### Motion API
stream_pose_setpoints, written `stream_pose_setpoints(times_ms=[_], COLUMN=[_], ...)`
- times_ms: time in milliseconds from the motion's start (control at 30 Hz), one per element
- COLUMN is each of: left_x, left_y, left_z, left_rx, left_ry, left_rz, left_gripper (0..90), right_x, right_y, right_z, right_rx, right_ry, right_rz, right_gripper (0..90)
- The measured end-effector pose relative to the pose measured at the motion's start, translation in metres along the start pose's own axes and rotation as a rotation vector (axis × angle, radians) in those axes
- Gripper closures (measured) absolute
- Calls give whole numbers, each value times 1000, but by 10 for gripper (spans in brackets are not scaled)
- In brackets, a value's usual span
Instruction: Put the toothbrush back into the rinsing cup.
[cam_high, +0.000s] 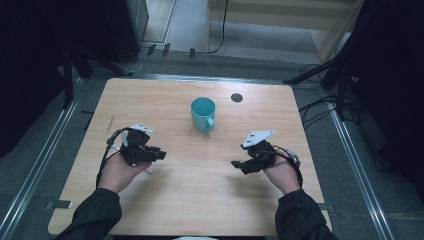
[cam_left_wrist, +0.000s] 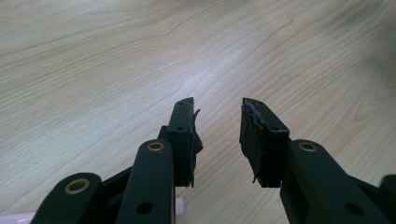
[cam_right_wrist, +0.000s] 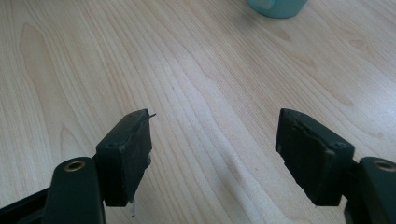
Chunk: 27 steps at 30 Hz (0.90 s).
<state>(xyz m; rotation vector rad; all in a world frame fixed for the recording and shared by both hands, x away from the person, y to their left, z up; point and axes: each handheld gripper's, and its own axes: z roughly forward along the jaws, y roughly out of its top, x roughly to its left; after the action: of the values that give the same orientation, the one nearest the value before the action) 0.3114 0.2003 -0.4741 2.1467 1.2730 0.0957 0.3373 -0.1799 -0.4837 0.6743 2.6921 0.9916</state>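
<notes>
A teal mug (cam_high: 203, 114) stands upright near the middle back of the wooden table (cam_high: 190, 200), its handle toward the front. Its base shows at the top of the right gripper view as a teal mug (cam_right_wrist: 277, 7). My left gripper (cam_high: 161, 155) hovers low at the left, pointing right, well short of the mug. In the left gripper view its jaws (cam_left_wrist: 217, 114) stand a narrow gap apart with bare wood between them. My right gripper (cam_high: 235, 164) sits at the right, pointing left. Its jaws (cam_right_wrist: 215, 126) stand wide apart over bare table.
A small dark round hole or grommet (cam_high: 237, 97) lies in the table behind and right of the mug. Cables and stand legs lie on the floor beyond the table's far edge. A pale pink-white scrap (cam_high: 148, 170) peeks out under my left hand.
</notes>
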Motion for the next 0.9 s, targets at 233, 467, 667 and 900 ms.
stream_pose_setpoints(times_ms=[233,467,667,900], left_x=[18,33,41,46], left_y=[-5,-11,-16,-21], left_z=[-3,-4,0,3], left_rx=[21,31,49,93], left_ry=[43,66,83,89], left_rz=[-19,-60,-86,-114], left_gripper=[705,743,751,771], right_x=[0,-1,-1,-2], right_y=[2,3,6,9], right_z=[1,3,6,9], right_rx=[1,5,8,8], right_ry=[3,7,12,21], right_rz=[-3,-10,-23,-36], right_gripper=[268,265,264,265])
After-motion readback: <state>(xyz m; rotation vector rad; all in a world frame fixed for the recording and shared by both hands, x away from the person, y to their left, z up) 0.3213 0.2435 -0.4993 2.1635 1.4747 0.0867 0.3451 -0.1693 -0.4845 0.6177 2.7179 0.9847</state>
